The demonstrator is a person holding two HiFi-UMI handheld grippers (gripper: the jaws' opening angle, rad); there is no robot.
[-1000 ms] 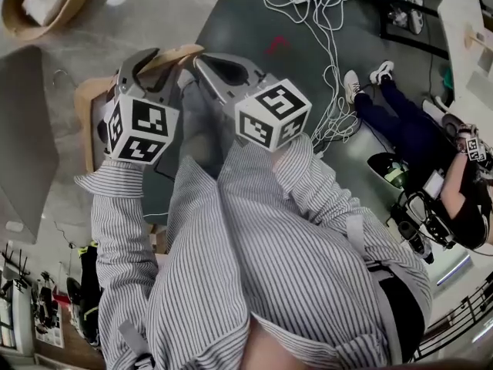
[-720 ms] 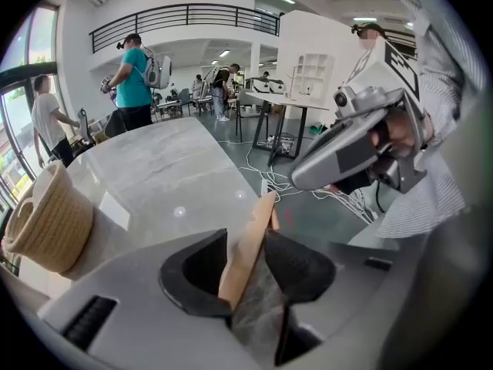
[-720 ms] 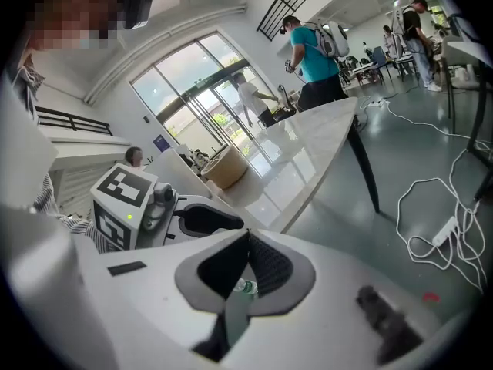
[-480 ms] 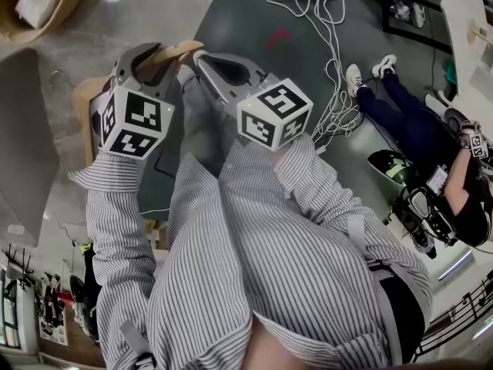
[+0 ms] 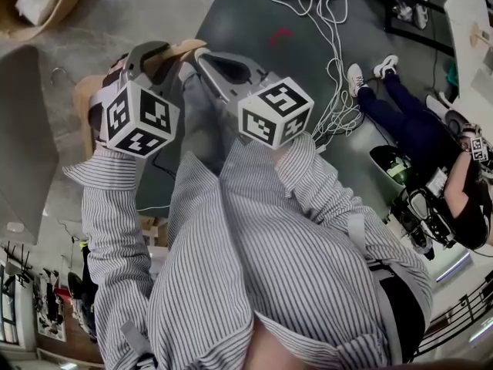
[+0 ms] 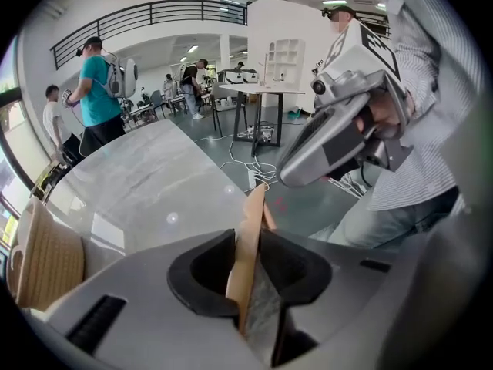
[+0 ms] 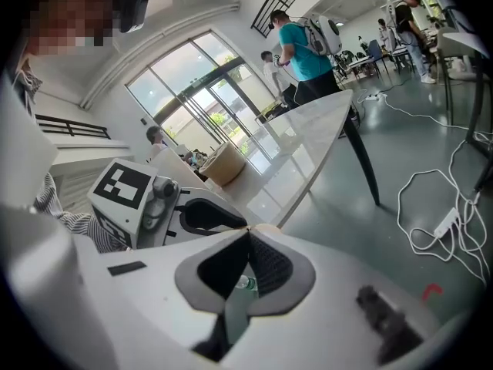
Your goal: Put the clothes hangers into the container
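- My left tongs (image 6: 245, 233) clamp a thin, flat tan piece (image 6: 243, 272) edge-on. Their jaws have just been closing, and both pads press its faces.
- The piece runs past the tips to a narrow end. I cannot tell whether it is a wooden hanger or a wall of the container.
- My right tongs (image 7: 246, 233) stand just beside the left pair, jaws drawn together at the tips. I can make out nothing pinched between them, though a tan edge shows right at their tips.
- Both pairs point downward ahead of the holder's striped sleeves (image 5: 112, 222).
- A woven basket (image 5: 69, 10) with something white inside sits on the pale tabletop (image 5: 154, 14), well to the left of the left tongs.
- Right of the right tongs, white cables (image 5: 327, 21) lie tangled on the grey floor (image 5: 246, 14), with a seated person (image 5: 408, 126) beyond them.
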